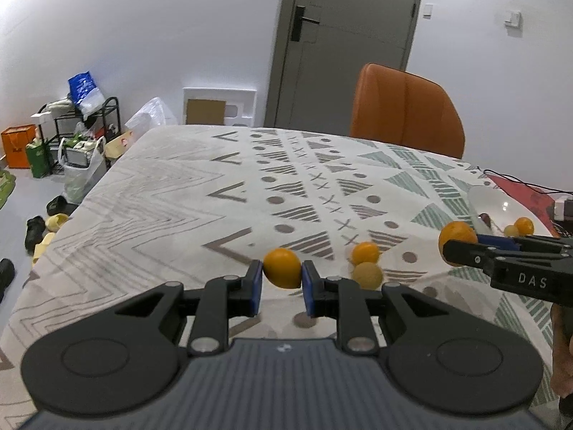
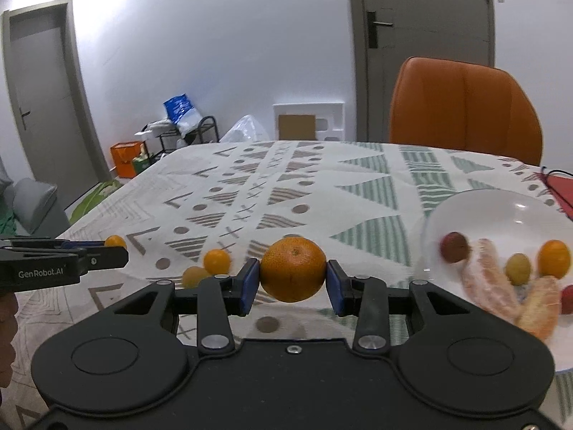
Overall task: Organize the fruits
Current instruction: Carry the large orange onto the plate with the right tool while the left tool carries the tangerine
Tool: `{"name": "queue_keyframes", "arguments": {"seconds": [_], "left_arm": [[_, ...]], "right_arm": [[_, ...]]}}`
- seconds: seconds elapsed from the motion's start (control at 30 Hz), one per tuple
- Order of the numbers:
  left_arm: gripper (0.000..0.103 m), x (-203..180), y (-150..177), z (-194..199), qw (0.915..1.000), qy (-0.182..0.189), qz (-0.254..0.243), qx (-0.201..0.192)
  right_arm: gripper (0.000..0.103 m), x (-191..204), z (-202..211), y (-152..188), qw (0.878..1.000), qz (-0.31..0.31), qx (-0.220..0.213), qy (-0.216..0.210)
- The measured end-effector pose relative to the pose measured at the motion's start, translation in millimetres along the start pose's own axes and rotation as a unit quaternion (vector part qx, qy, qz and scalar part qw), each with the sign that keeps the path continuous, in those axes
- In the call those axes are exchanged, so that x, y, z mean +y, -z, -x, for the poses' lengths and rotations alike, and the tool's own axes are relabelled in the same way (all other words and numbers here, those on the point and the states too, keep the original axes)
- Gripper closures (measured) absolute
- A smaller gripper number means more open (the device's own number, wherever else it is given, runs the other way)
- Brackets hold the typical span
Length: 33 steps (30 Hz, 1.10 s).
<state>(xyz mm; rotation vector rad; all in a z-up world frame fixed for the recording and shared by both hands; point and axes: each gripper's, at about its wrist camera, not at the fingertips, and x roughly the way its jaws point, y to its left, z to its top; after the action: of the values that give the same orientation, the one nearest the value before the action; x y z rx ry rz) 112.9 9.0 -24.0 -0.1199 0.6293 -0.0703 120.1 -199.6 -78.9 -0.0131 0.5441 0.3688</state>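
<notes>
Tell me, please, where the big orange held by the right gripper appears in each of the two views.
Left wrist view: the big orange is at the right edge, between the right gripper's fingers, seen from the side.
Right wrist view: the big orange is at the centre, clamped between the blue pads.
Shared landmark: the orange chair behind the table.

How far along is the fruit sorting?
Partly done. The white bowl already holds peeled orange segments, a small orange fruit, a yellow one and a dark red one. In hand: the right tool grips a large orange, the left tool a small orange kumquat. Left on the patterned tablecloth: one orange fruit and one yellowish fruit.
</notes>
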Motion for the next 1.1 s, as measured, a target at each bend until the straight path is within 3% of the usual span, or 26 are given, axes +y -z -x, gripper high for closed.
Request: {"name": "queue_keyframes", "arguments": {"seconds": [1.1], "left_arm": [[0.081, -99, -21, -22, 0.9955, 0.058, -0.075, -0.008]], "right_arm": [[0.065, -108, 48, 8, 0.993, -0.059, -0.038, 0.096]]}}
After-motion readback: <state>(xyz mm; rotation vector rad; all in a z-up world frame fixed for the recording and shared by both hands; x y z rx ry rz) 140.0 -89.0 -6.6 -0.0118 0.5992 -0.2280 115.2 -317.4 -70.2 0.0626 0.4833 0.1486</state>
